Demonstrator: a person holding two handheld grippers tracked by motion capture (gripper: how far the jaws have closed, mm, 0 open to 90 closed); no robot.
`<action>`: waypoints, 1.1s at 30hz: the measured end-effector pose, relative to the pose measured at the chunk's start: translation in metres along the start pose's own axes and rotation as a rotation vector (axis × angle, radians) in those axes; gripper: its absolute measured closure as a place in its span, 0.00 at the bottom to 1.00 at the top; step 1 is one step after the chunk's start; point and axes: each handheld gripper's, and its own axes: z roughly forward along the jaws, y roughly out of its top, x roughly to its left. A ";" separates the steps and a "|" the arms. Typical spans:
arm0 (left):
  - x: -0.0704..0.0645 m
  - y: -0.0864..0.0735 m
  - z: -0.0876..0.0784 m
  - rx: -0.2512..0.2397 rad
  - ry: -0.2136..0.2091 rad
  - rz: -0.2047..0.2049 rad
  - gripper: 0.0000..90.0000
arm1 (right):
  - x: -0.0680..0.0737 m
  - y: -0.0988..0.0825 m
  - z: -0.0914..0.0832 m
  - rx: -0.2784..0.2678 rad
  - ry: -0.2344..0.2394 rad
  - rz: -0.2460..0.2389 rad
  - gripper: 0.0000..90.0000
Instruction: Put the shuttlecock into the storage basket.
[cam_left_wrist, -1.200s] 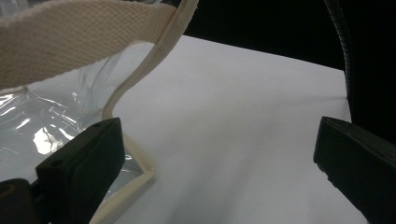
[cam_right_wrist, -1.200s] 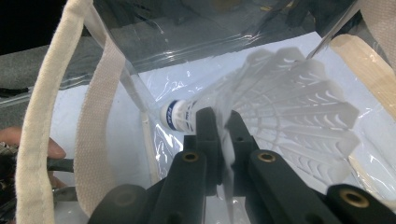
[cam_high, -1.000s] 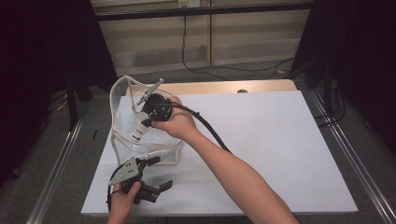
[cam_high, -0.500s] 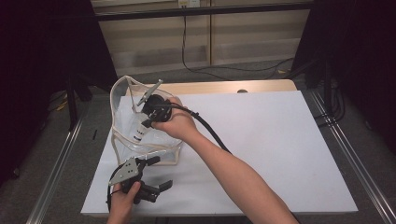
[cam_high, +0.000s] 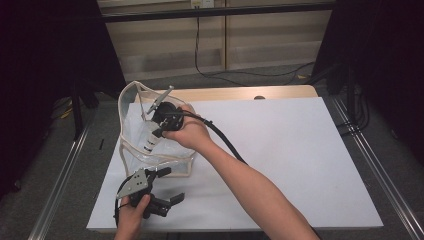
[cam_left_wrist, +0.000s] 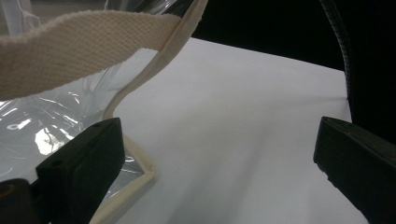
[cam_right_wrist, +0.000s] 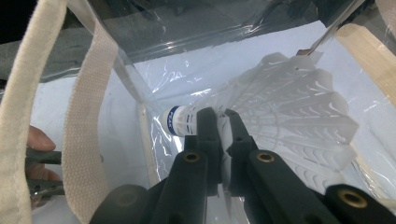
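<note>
You are gripping a white shuttlecock (cam_right_wrist: 280, 112) with your right gripper (cam_right_wrist: 218, 116) inside the clear bag (cam_high: 131, 150). Its long axis is lying nearly level, cork pointing toward the bag's strap side. Your left gripper (cam_left_wrist: 219, 154) is resting open.

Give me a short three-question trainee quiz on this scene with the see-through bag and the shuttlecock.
1. True or false: the right gripper is shut on the white feathered shuttlecock.
2. What lies under the clear plastic tote bag with cream webbing trim? A) bare wood B) white table top C) grey cloth
3. How do the left gripper's fingers stand?

Key: 1 true, with the shuttlecock inside the bag; 2 B; 3 wide apart, nothing between them, one finger beside the bag's corner.
</note>
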 end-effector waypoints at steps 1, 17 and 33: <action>0.000 0.000 0.000 -0.001 -0.001 -0.001 0.02 | 0.000 0.000 0.000 0.002 -0.001 0.001 0.98; 0.000 0.000 0.000 -0.003 0.000 -0.001 0.02 | -0.001 0.000 0.001 0.018 0.006 0.001 0.98; 0.001 0.000 0.000 -0.001 0.000 -0.001 0.02 | -0.001 -0.001 0.003 0.021 0.015 0.001 0.98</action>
